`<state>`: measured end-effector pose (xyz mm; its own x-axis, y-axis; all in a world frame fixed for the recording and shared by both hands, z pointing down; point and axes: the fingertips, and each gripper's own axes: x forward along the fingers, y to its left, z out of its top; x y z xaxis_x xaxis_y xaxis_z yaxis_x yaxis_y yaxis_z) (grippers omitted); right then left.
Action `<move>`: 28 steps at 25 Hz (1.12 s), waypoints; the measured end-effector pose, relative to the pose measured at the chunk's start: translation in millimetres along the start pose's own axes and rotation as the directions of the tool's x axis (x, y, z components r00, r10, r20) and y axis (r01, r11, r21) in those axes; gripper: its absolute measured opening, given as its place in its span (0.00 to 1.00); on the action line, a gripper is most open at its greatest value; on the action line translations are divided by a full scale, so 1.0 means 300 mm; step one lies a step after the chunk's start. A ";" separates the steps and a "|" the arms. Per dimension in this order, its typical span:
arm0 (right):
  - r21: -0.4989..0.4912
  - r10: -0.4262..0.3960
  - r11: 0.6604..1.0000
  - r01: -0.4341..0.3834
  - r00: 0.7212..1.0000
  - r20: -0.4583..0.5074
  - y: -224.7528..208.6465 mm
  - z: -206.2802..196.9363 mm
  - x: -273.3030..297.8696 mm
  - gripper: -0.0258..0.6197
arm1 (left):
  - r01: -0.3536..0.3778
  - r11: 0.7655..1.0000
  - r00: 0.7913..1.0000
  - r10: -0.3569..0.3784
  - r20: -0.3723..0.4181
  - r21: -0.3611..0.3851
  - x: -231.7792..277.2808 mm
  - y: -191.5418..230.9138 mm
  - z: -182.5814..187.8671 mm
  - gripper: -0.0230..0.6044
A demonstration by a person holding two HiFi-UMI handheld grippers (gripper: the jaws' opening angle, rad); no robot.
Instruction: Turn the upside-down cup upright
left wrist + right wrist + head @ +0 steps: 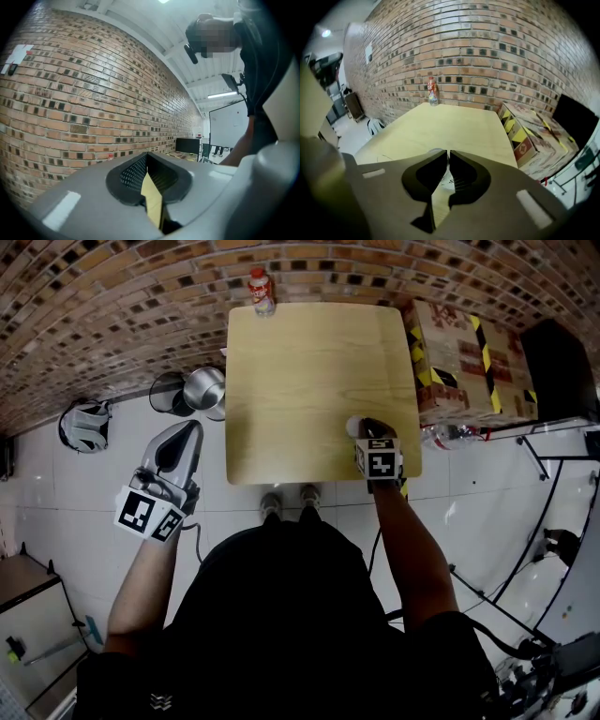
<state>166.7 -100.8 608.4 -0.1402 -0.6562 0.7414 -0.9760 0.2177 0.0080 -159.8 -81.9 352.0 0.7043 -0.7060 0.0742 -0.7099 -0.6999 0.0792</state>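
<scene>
The right tongs point(447, 153) stand nearly closed with only a thin slit between them. They pinch what looks like the wall of the small white cup point(354, 427), which sits near the front right corner of the pale wooden surface point(309, 381). Such a hold on the wall would let a roll of the wrist turn it over. Whether it rests rim-down I cannot tell. The right forearm reaches forward, tongs tipped steeply down. The left tongs point(147, 159) are closed on nothing, held level off to the side over the white tiled floor point(56, 493), clear of the work.
</scene>
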 end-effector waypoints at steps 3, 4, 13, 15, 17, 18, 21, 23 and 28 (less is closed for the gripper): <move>-0.143 -0.046 0.989 0.041 0.998 -0.032 0.034 -0.008 0.002 0.07 | -0.002 1.000 1.000 0.002 0.004 0.000 -0.005 0.002 0.000 0.04; -0.180 -0.049 0.983 0.042 0.998 -0.033 0.052 -0.009 0.005 0.07 | -0.004 1.000 1.000 0.004 0.005 0.000 -0.009 0.004 0.000 0.04; -0.193 0.019 0.981 -0.015 1.000 0.017 0.224 0.038 0.045 0.07 | -0.041 0.999 0.999 0.041 -0.010 0.008 -0.064 0.050 0.003 0.04; -0.199 0.025 0.980 -0.022 1.000 0.014 0.260 0.040 0.055 0.07 | -0.047 0.999 0.999 0.047 -0.012 0.010 -0.073 0.058 0.005 0.04; -0.212 0.024 0.977 -0.020 1.000 0.012 0.286 0.047 0.064 0.07 | -0.053 0.999 0.999 0.053 -0.012 0.010 -0.084 0.069 0.006 0.04; -0.212 0.019 0.977 -0.016 1.000 0.013 0.290 0.051 0.067 0.07 | -0.056 0.998 0.998 0.056 -0.011 0.008 -0.090 0.075 0.005 0.04; -0.201 -0.010 0.979 0.013 1.000 0.020 0.255 0.063 0.054 0.07 | -0.066 0.998 0.998 0.066 -0.010 0.001 -0.107 0.094 -0.001 0.04; -0.212 -0.044 0.976 0.048 0.999 0.023 0.206 0.070 0.033 0.07 | -0.068 0.998 0.998 0.068 -0.007 -0.004 -0.107 0.107 -0.003 0.04; -0.242 -0.144 0.961 0.131 0.989 -0.037 0.066 0.023 0.006 0.07 | -0.035 0.999 0.999 0.035 0.012 -0.012 -0.055 0.078 -0.004 0.04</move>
<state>146.0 -102.8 605.2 0.0082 -0.6538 0.7566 -0.9164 0.2979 0.2673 -188.0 -86.5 353.9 0.6790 -0.7313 0.0645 -0.7339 -0.6736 0.0880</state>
